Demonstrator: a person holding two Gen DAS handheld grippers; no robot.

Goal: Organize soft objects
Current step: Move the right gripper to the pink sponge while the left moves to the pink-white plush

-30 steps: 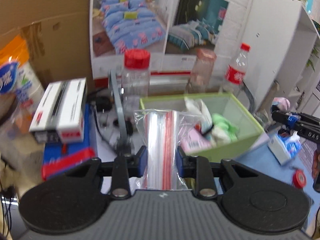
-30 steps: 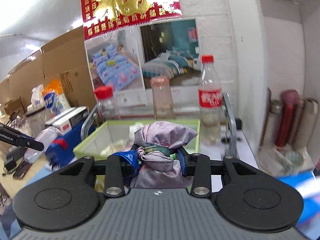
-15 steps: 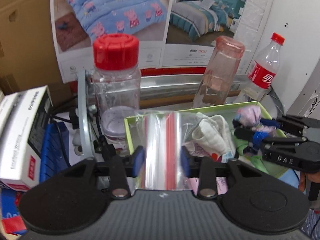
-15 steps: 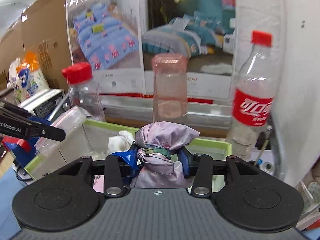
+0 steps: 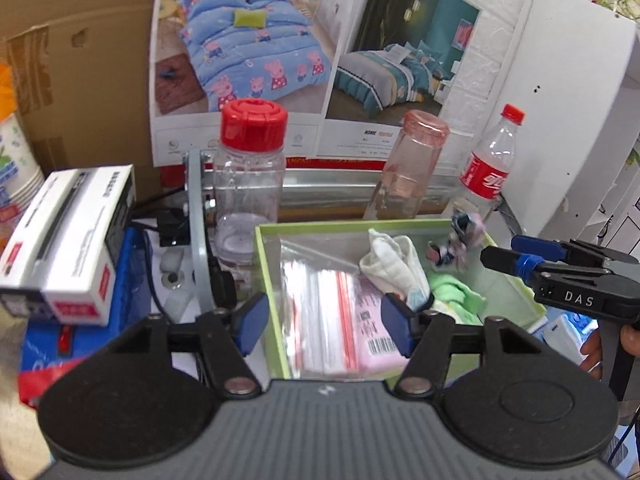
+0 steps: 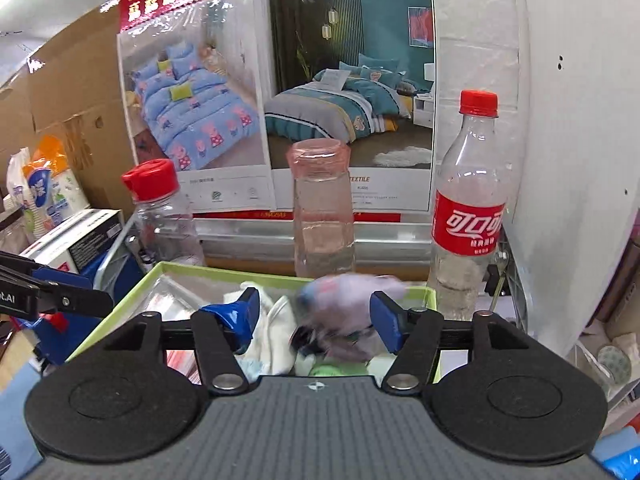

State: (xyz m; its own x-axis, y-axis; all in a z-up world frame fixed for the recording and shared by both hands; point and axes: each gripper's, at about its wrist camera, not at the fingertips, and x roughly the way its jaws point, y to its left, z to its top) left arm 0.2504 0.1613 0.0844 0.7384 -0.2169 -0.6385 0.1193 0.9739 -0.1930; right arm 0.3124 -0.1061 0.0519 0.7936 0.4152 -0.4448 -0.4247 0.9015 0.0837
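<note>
Pouch (image 6: 344, 312): lilac cloth bundle, motion-blurred, between the right gripper's blue pads and above the green box; no pad presses it, so I judge it mid-drop. In the left view it shows at the box's far right corner (image 5: 460, 236).
Bag (image 5: 336, 316): clear zip bag with red stripes, lying flat in the box's left half, on a pink packet.
Box (image 5: 264, 276): green, open top; also holds a white cloth (image 5: 396, 264) and a green cloth (image 5: 456, 292). Room is left at the far side.
Right gripper (image 6: 314, 318): jaws spreading, pads clear of the pouch on both sides.
Left gripper (image 5: 324, 322): jaws spreading; the bag lies below them in the box, not pinched.
Step in hand: release of both soft items into the box (judgement).
Doing it well: keep both grippers over the box until the items settle; let the jaws go fully wide before lifting, so no fabric or film snags a pad; lift straight up, not sideways.
Risk: pouch sits near the right wall and could roll onto the rim; cola bottle (image 6: 468, 216) and pink bottle (image 6: 322, 208) stand just behind the box, the red-cap jar (image 5: 250, 172) just beside its left corner, so a sideways retreat may tip them.
Grippers apart: right tip is near the box's right rim in the left view, clear of the left one.
</note>
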